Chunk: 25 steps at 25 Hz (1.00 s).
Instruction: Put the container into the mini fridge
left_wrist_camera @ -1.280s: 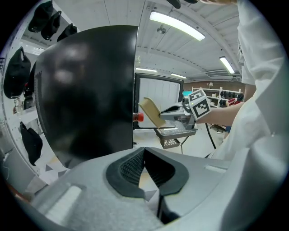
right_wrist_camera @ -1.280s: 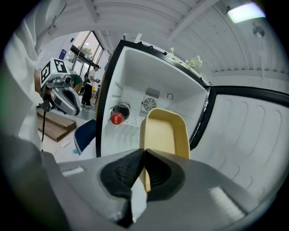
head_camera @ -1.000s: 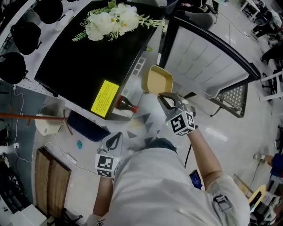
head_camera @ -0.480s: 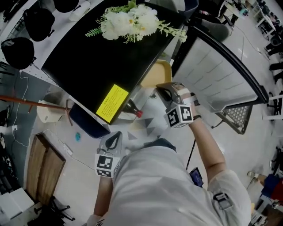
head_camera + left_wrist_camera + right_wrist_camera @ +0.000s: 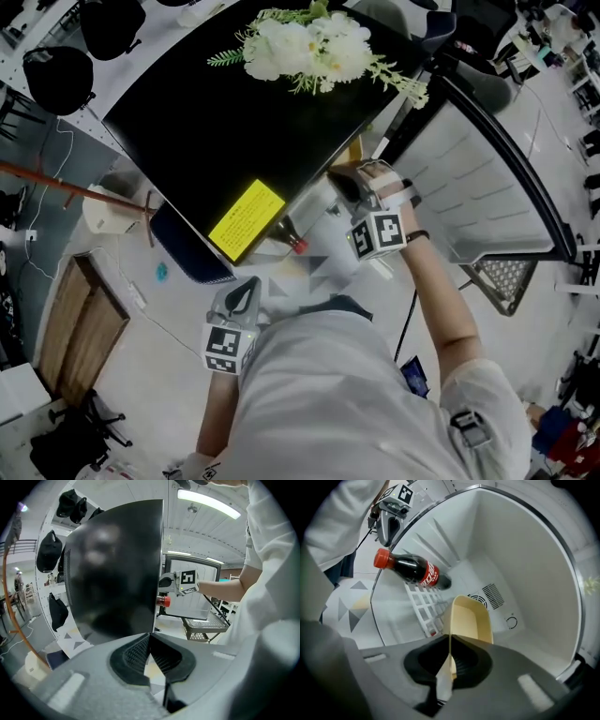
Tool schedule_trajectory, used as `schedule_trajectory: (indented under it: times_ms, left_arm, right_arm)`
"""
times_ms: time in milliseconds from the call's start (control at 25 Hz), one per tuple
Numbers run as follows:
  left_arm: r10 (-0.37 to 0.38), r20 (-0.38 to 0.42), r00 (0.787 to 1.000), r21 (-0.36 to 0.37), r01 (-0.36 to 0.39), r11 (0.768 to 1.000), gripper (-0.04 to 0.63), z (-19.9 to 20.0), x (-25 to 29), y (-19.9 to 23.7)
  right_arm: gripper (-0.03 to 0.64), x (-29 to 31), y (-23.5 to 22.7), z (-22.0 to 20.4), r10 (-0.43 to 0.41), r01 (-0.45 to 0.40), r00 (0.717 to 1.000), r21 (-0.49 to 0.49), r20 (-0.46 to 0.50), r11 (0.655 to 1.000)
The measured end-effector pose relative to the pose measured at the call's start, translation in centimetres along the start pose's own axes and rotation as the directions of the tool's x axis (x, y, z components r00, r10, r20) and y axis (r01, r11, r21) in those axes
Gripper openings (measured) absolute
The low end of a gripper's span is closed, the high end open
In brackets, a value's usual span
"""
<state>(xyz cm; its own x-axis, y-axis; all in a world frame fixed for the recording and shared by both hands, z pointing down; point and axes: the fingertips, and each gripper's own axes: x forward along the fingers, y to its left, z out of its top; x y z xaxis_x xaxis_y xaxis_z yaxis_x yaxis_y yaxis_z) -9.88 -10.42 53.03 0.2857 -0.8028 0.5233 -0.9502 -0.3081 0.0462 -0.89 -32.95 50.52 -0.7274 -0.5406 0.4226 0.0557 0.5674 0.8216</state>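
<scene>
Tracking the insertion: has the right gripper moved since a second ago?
Yes. Against the mini fridge, the right gripper has gone inward: the container, earlier outside its front edge, is now mostly hidden under the black top.

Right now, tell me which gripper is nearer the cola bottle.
Right. The right gripper, shut on the yellow container, reaches into the mini fridge beside the cola bottle; the left gripper hangs outside, close to the person's body.

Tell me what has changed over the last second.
The right tongs, shut on the yellow container, have carried it forward into the mini fridge. A second ago it was in plain sight outside the opening; now the head view barely shows it under the fridge top. Unchanged: the left tongs stay shut and empty, held low, and the bottle still lies inside.
</scene>
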Motion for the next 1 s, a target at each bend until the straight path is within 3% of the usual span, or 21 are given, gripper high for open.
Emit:
schedule_trajectory:
  times_ms: [400,1000]
  left_arm:
    - [0.048,-0.004,0.999,-0.025,-0.048,0.999,0.009,-0.3,0.2,-0.2]
    - [0.071,-0.008,0.997,-0.039,-0.071,0.997,0.009,-0.5,0.3,-0.3]
  right_arm:
    - [0.018,2.0,-0.9,1.1,0.015,-0.007,0.998,-0.144,0.055,0.990]
    - [0.034,3.4,-1.2,1.1,0.021,-0.011,0.997,-0.141,0.068,0.990]
